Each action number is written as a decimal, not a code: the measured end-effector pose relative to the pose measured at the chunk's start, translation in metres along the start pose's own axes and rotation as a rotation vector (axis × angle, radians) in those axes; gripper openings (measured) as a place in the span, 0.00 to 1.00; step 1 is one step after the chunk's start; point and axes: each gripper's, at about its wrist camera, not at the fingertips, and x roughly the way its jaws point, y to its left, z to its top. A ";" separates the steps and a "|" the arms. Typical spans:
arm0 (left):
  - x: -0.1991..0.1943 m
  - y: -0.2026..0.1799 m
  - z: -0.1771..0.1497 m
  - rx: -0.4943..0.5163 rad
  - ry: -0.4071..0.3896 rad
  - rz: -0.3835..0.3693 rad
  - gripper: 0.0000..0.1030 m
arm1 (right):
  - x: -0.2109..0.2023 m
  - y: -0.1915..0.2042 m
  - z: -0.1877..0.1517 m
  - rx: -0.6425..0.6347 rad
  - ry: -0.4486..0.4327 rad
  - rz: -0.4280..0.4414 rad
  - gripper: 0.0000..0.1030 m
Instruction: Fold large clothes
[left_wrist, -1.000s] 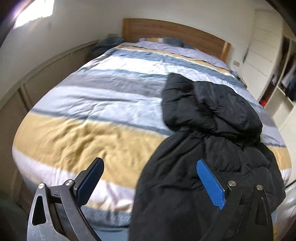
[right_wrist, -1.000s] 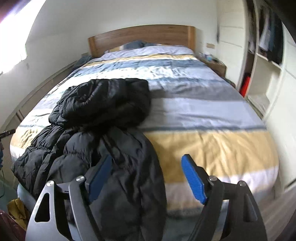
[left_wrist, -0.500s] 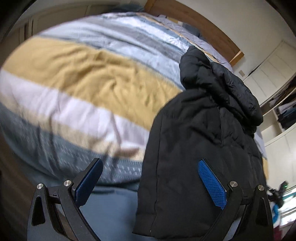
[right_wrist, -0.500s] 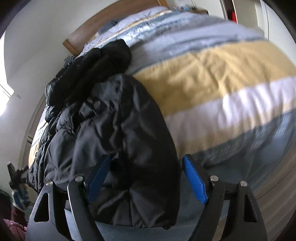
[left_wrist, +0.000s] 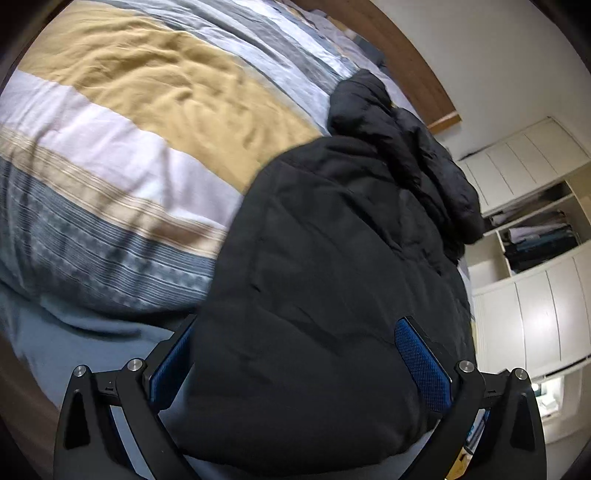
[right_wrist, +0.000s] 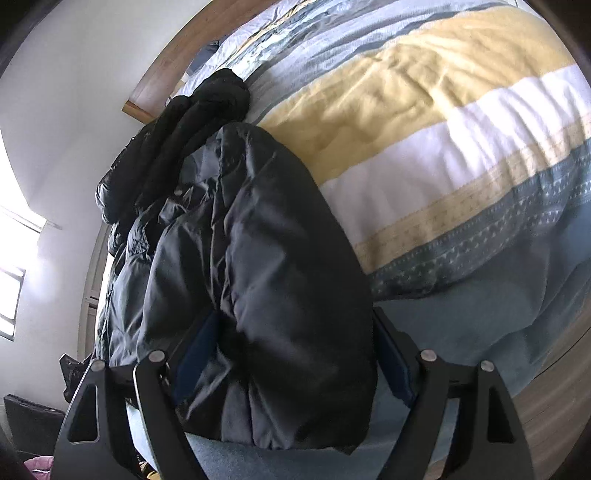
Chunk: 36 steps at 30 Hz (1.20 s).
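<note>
A black puffer jacket (left_wrist: 332, 258) lies on the striped bed (left_wrist: 129, 110), its lower hem hanging over the foot edge. It also shows in the right wrist view (right_wrist: 258, 258). My left gripper (left_wrist: 299, 369) is open, its blue pads on either side of one bottom corner of the jacket. My right gripper (right_wrist: 291, 354) is open, its pads straddling the other bottom corner. The jacket's hood end lies bunched farther up the bed. The hem edge is partly hidden between the fingers.
The bed has a yellow, white and blue striped duvet (right_wrist: 443, 110) and a wooden headboard (left_wrist: 417, 62). White wardrobe shelves with folded clothes (left_wrist: 535, 240) stand to the right of the bed. A window (right_wrist: 14, 280) is at the left.
Both grippers have dropped low and moved in to the foot of the bed. The jacket's hem now sits between the fingers of each, where before they were held back above it.
</note>
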 end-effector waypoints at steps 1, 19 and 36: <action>0.001 -0.004 -0.003 0.010 0.005 -0.009 0.98 | 0.001 0.000 -0.001 0.006 0.005 0.009 0.78; 0.006 -0.030 -0.010 0.030 0.014 -0.042 0.44 | 0.007 0.024 -0.020 -0.034 0.041 0.172 0.34; -0.021 -0.104 0.033 0.068 -0.026 -0.162 0.14 | -0.047 0.093 0.039 -0.161 -0.117 0.384 0.17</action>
